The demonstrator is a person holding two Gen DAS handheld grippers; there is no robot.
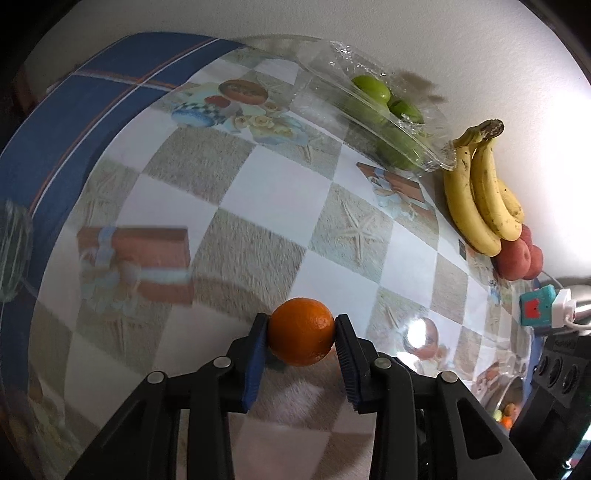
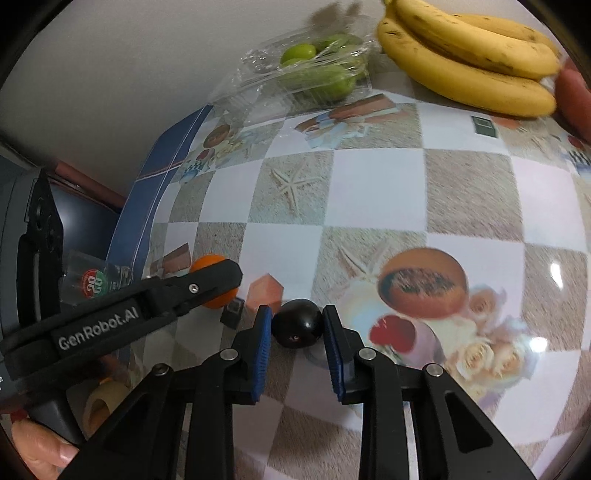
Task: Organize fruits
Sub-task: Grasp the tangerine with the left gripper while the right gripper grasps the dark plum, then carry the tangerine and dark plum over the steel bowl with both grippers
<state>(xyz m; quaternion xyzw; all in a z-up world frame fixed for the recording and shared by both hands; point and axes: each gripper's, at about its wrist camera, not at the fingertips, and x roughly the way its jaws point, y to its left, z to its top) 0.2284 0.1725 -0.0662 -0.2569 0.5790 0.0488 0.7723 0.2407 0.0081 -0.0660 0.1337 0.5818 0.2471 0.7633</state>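
Checked tablecloth [image 1: 273, 184] under glossy clear film, white and sandy squares with starfish, printed bowls, roses and wooden crates; blue striped border [image 1: 74, 110] along the far left edge; plain pale wall [image 1: 406, 29] directly behind. Against that wall, a clear plastic pack of green fruit [image 1: 384, 110], a bunch of bananas [image 1: 480, 192] just beside it, red fruit [image 1: 517, 258] touching the bananas' lower end; farther right, a teal block with a white plug [image 1: 543, 306]. "GenRobot.AI" in white letters along the left gripper's arm in the right wrist view; a round red-and-green label reading "28" [image 2: 94, 284] behind it. Left gripper [image 1: 301, 332] clamped on an orange [image 1: 301, 330], blue pads [image 1: 258, 354] pressed to both sides, low over the cloth. Right gripper [image 2: 297, 326] closed on a dark round fruit [image 2: 297, 325], just right of the orange.
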